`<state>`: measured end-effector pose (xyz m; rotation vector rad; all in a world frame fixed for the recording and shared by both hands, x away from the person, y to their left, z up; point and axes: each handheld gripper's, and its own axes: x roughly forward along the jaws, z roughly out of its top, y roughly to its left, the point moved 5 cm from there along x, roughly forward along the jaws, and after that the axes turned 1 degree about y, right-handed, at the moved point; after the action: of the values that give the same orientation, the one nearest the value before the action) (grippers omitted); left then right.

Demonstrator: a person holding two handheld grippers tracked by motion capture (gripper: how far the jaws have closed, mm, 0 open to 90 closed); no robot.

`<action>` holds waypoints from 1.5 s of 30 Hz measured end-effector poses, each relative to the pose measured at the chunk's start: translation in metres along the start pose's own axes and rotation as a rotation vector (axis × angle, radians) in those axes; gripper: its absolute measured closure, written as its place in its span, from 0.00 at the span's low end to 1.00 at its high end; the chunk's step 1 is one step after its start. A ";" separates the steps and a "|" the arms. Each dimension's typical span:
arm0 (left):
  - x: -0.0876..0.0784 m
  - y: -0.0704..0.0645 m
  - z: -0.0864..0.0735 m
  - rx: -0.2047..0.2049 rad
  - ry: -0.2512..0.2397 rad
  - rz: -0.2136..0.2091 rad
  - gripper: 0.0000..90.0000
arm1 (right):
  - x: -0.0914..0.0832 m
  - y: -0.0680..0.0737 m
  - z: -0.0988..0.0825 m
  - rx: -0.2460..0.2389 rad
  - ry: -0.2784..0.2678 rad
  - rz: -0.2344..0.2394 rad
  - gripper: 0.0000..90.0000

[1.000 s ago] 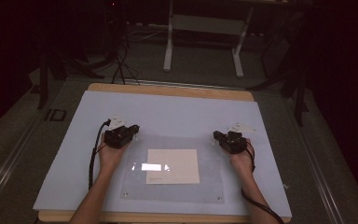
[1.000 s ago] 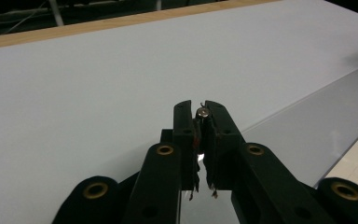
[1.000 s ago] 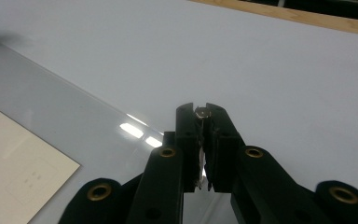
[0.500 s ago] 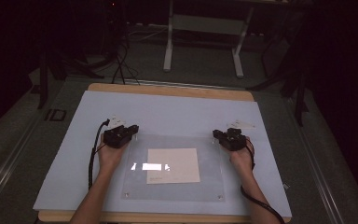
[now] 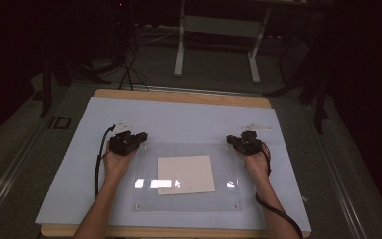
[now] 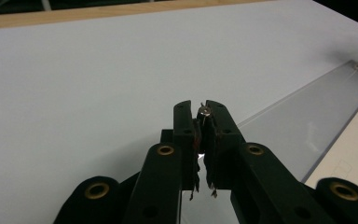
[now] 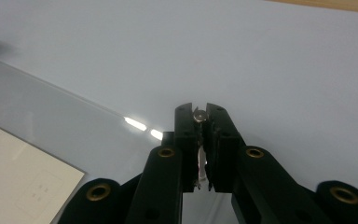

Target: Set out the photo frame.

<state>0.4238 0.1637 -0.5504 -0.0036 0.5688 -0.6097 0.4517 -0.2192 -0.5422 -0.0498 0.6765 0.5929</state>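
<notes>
A clear acrylic plate [image 5: 144, 199] lies on the pale blue mat [image 5: 179, 117], with a cream sheet of paper [image 5: 185, 174] at its middle. My left gripper [image 5: 140, 137] rests at the plate's far left corner. In the left gripper view its jaws [image 6: 203, 105] are shut on a small metal screw [image 6: 204, 111] at their tips. My right gripper [image 5: 231, 141] sits at the plate's far right corner. Its jaws [image 7: 199, 108] are likewise shut on a small metal screw [image 7: 198, 115]. A hand holds each gripper from the near side.
The mat covers a wooden table whose bare edge [image 5: 179, 96] shows at the far side. Beyond it stand a white frame's legs [image 5: 181, 50] and floor cables [image 5: 129, 64]. Each gripper's cable [image 5: 98, 164] trails back along the forearm.
</notes>
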 end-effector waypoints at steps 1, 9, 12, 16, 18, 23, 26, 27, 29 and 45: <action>0.000 0.001 0.000 -0.004 0.002 -0.004 0.93 | 0.000 -0.001 0.001 0.007 0.003 0.003 0.94; 0.006 0.006 0.002 -0.059 -0.017 -0.014 0.94 | 0.005 -0.005 0.005 0.046 0.023 0.022 0.94; 0.009 0.009 0.004 -0.078 -0.015 -0.022 0.94 | 0.007 -0.007 0.007 0.062 0.027 0.032 0.94; 0.012 0.011 0.006 -0.111 -0.016 -0.020 0.94 | 0.009 -0.008 0.009 0.072 0.035 0.034 0.94; 0.013 0.012 0.007 -0.128 -0.017 -0.019 0.94 | 0.011 -0.010 0.011 0.081 0.042 0.038 0.94; 0.017 0.014 0.010 -0.165 -0.008 -0.014 0.95 | 0.014 -0.012 0.014 0.101 0.053 0.040 0.95; 0.021 0.017 0.013 -0.201 0.009 0.001 0.95 | 0.016 -0.013 0.017 0.120 0.071 0.038 0.95; 0.023 0.017 0.014 -0.215 0.009 0.006 0.95 | 0.018 -0.014 0.019 0.124 0.079 0.032 0.95; 0.025 0.018 0.015 -0.235 0.011 0.013 0.95 | 0.020 -0.014 0.022 0.124 0.093 0.020 0.94; 0.029 0.020 0.017 -0.263 0.022 0.024 0.95 | -0.024 0.002 0.048 -0.013 0.027 0.028 0.75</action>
<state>0.4626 0.1620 -0.5535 -0.2374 0.6658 -0.5089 0.4630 -0.2188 -0.4899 -0.0611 0.7007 0.6242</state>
